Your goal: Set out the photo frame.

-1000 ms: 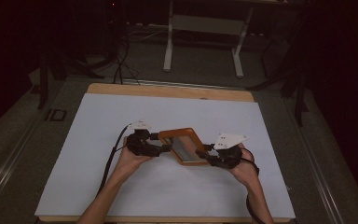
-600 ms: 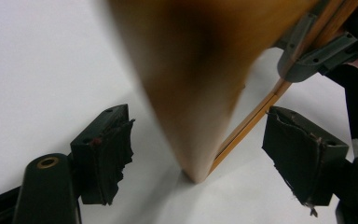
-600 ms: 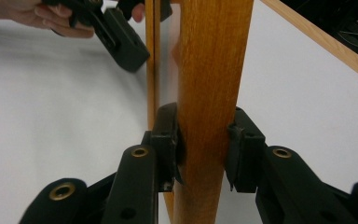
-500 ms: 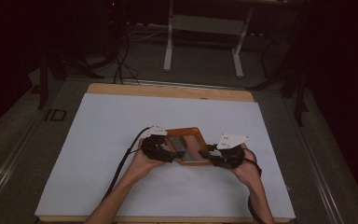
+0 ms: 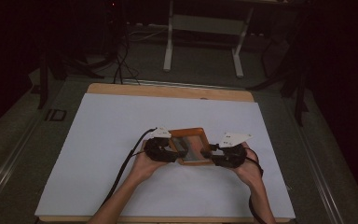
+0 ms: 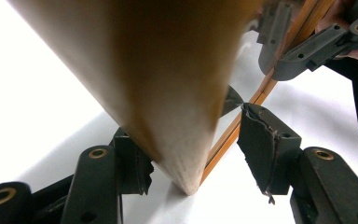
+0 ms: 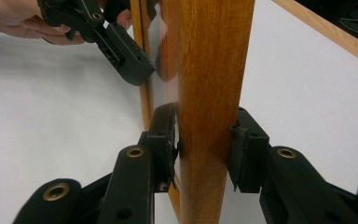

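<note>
High view: a wooden table point(image 5: 121, 88) covered by a large white sheet point(image 5: 112, 140) fills the foreground, with a dark floor and the pale legs of a metal stand point(image 5: 170, 46) behind it. Near the middle of the sheet lies a wooden picture frame point(image 5: 193, 133) with a glossy pane, flanked by a person's two hands coming in from the bottom edge. The left gripper point(image 5: 173, 150) meets the frame's left side and the right gripper point(image 5: 208, 154) its right side, each topped by a grey three-cornered plate, with a black cable point(image 5: 121, 172) trailing back from the left one along the forearm. In the right gripper view, the right gripper point(image 7: 204, 144) pinches an upright-looking wooden rail of the frame point(image 7: 212, 70), both black pads pressed against its opposite faces; the other gripper shows farther off at the frame's far edge. In the left gripper view, the left gripper point(image 6: 193, 149) has a blurred wooden corner of the frame point(image 6: 158, 84) between its jaws, which have just been closing; the left-hand pad sits against the wood, while the torn right-hand pad point(image 6: 261, 144) stands apart from it with a gap, so the grip is not closed on the frame.
</note>
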`<state>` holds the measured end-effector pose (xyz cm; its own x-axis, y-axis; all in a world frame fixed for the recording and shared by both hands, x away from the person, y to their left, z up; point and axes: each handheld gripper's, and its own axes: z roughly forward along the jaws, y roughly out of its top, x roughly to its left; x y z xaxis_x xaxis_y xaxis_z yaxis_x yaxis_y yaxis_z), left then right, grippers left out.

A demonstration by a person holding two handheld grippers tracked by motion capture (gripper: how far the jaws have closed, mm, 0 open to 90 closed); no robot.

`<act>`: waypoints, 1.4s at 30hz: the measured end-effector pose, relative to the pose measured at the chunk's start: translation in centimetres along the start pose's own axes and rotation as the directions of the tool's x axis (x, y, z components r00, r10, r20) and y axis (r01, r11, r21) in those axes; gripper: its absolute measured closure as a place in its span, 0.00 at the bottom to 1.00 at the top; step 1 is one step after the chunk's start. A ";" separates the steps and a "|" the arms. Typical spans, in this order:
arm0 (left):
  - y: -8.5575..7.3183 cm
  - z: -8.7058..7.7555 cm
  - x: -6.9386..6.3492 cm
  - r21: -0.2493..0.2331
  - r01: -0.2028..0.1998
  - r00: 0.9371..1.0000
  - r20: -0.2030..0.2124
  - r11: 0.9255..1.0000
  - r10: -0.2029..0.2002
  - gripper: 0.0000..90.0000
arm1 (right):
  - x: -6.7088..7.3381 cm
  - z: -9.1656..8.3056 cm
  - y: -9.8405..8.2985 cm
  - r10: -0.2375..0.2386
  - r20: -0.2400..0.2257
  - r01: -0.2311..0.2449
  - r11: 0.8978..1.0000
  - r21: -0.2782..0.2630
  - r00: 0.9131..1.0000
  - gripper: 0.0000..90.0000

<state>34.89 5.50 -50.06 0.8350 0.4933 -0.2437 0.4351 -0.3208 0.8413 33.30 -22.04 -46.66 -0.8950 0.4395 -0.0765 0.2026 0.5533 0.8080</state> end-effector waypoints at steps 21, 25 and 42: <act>0.1 -0.7 -0.4 0.005 -0.004 0.999 -0.032 1.000 0.004 0.54 | 0.2 0.3 0.3 0.004 0.005 -0.004 1.000 -0.002 1.000 0.70; 0.1 -1.5 -0.5 -0.015 -0.002 1.000 -0.024 1.000 0.002 0.55 | 0.2 0.3 0.4 0.019 -0.009 -0.019 1.000 -0.021 1.000 0.70; 0.1 -3.6 -0.2 -0.036 0.014 1.000 -0.015 0.999 -0.015 0.58 | 0.5 1.1 1.0 0.064 -0.054 -0.068 0.995 -0.071 0.997 0.69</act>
<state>33.55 8.26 -48.25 0.8234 0.5099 -0.2492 0.4346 -0.2841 0.8546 33.48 -20.50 -46.55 -0.9003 0.4352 0.0067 0.2339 0.4706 0.8508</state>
